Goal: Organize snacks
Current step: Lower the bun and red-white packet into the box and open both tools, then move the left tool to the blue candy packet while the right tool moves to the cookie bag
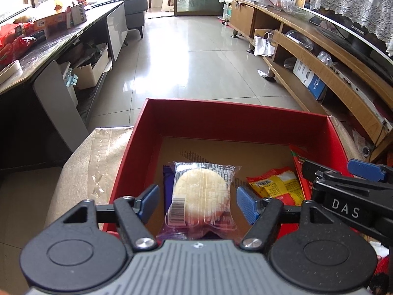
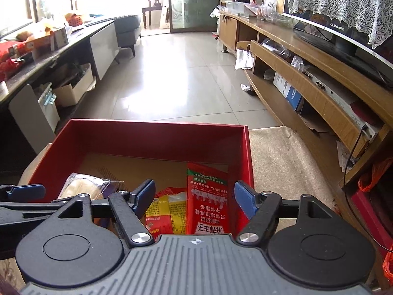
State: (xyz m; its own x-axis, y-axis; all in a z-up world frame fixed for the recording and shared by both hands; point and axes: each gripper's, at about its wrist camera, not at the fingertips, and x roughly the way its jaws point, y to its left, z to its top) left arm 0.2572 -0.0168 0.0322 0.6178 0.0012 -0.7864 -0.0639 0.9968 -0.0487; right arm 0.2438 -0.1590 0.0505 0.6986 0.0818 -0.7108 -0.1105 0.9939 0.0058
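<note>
A red open box stands on a beige-covered surface; it also shows in the right wrist view. Inside lie a clear-wrapped round pastry on a purple packet, a yellow-red packet and a red packet leaning on the right wall. My left gripper is open, its pads either side of the pastry, not touching it. My right gripper is open above the yellow-red packet and the red packet. The pastry lies to its left.
The beige cover extends right of the box and left of it. A wooden TV cabinet runs along the right. A dark cluttered table runs along the left. Tiled floor lies beyond the box.
</note>
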